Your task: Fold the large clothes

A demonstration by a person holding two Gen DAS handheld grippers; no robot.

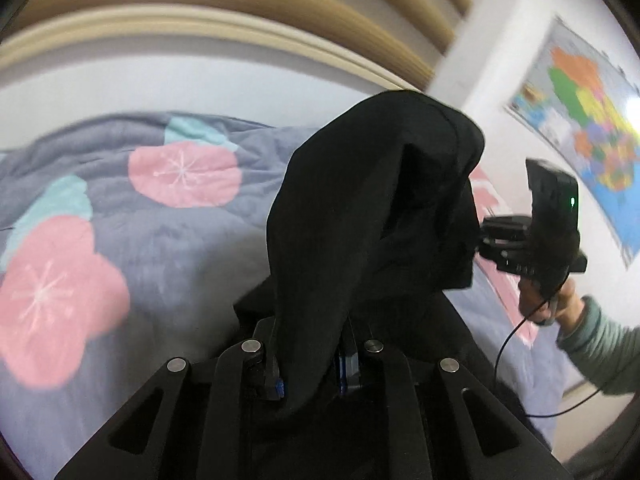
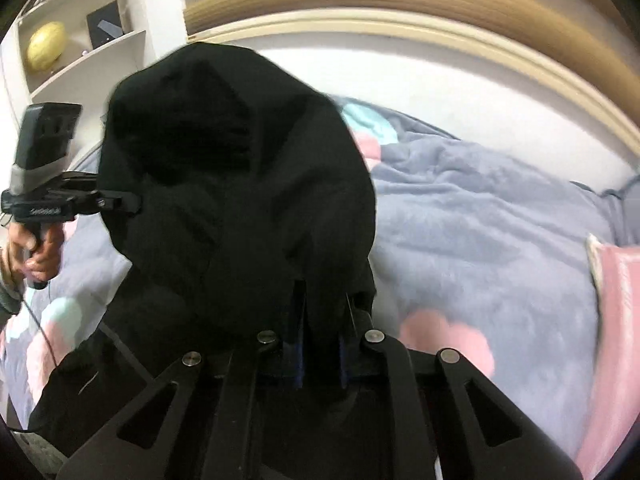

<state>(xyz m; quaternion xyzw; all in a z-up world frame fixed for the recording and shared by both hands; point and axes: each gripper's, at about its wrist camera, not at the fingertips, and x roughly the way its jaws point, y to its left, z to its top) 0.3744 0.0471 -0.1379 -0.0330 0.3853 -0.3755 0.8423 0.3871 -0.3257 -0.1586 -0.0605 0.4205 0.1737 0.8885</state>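
Note:
A large black garment (image 1: 372,208) hangs bunched in the air above the bed. My left gripper (image 1: 310,360) is shut on a fold of it, and the cloth drapes over its fingers. My right gripper (image 2: 320,328) is shut on another part of the same black garment (image 2: 236,184). In the left wrist view the right gripper (image 1: 480,240) bites the cloth's right edge. In the right wrist view the left gripper (image 2: 132,202) bites its left edge. Both fingertips are mostly hidden by cloth.
Below lies a grey-blue quilt (image 1: 168,240) with pink and teal flowers. A wooden headboard (image 2: 400,4) curves behind. A white shelf (image 2: 80,52) stands at the left, a coloured map (image 1: 588,128) hangs at the right. A pink pillow (image 2: 616,320) lies at the right.

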